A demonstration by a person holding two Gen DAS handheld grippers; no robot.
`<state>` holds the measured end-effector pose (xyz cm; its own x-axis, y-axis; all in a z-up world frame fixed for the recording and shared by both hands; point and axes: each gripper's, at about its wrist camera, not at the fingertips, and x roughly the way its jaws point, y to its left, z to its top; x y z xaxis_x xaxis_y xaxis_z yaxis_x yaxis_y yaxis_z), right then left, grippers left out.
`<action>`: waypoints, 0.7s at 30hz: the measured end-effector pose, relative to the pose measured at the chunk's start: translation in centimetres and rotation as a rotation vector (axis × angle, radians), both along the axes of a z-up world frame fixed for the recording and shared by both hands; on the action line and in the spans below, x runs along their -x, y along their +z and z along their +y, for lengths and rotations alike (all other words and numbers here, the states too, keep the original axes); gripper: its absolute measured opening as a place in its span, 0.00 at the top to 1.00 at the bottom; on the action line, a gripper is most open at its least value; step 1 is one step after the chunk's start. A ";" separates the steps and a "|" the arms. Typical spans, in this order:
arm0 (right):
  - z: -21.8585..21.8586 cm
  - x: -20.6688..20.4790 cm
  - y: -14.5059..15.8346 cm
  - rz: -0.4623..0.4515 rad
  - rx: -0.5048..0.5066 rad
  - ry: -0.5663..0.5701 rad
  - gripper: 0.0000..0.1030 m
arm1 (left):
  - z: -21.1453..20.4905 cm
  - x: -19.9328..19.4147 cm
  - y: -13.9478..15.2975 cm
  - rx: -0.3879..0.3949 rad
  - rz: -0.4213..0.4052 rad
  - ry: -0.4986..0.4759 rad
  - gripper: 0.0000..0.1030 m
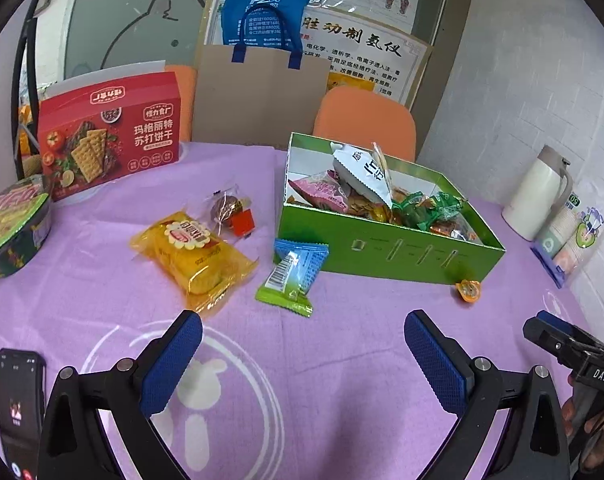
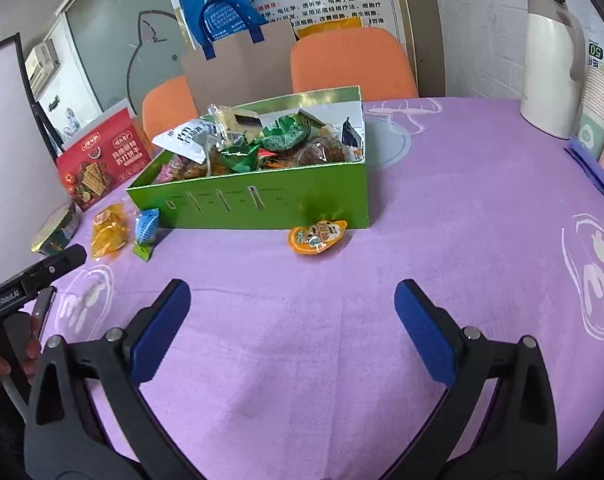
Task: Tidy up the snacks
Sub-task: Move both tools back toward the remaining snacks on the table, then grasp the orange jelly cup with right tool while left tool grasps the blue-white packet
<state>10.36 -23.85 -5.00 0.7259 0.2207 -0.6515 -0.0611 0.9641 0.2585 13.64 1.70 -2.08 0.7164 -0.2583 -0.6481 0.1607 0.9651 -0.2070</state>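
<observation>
A green box (image 1: pixel 386 254) (image 2: pixel 262 204) full of wrapped snacks sits on the purple tablecloth. Loose on the cloth lie a yellow cake packet (image 1: pixel 196 258) (image 2: pixel 109 233), a blue-green packet (image 1: pixel 296 276) (image 2: pixel 146 232), a small clear-wrapped sweet with a red tag (image 1: pixel 232 212) and an orange jelly cup (image 1: pixel 469 291) (image 2: pixel 317 235). My left gripper (image 1: pixel 302 346) hovers open just short of the blue-green packet. My right gripper (image 2: pixel 292 312) hangs open in front of the jelly cup. Both hold nothing.
A red cracker box (image 1: pixel 110 136) (image 2: pixel 102 160) and a round noodle bowl (image 1: pixel 12 226) (image 2: pixel 56 232) stand at the left. A white thermos (image 1: pixel 538 194) (image 2: pixel 552 64) and a paper-cup pack (image 1: pixel 574 236) are at the right. A phone (image 1: pixel 20 408) lies near left. Orange chairs (image 1: pixel 366 120) stand behind.
</observation>
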 end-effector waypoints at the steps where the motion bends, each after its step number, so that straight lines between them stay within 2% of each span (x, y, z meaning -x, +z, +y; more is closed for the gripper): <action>1: 0.0 -0.6 -0.3 0.013 0.008 -0.001 0.04 | -0.2 -0.6 -0.1 -0.008 0.001 -0.008 0.00; 5: -0.1 -2.8 -1.4 0.065 0.012 -0.011 0.11 | -0.9 -2.8 -0.4 -0.048 0.009 -0.023 0.01; 8: -0.4 -4.2 -2.0 0.097 0.005 -0.019 0.21 | -1.4 -4.2 -0.7 -0.065 0.021 -0.037 0.04; 10: -0.5 -5.0 -2.3 0.112 0.005 -0.027 0.23 | -1.7 -5.0 -1.1 -0.074 0.035 -0.042 0.06; 15: -0.8 -6.3 -2.7 0.124 -0.003 -0.036 0.27 | -1.9 -7.0 -2.3 -0.088 0.076 -0.052 0.14; 21: -0.8 -7.3 -3.3 0.134 0.000 -0.042 0.38 | -1.8 -8.0 -3.0 -0.101 0.087 -0.045 0.14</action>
<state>17.70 -24.65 -8.26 0.6409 0.1918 -0.7432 0.0148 0.9650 0.2618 21.61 -0.13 -5.06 0.6459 -0.2189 -0.7314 0.1898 0.9740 -0.1239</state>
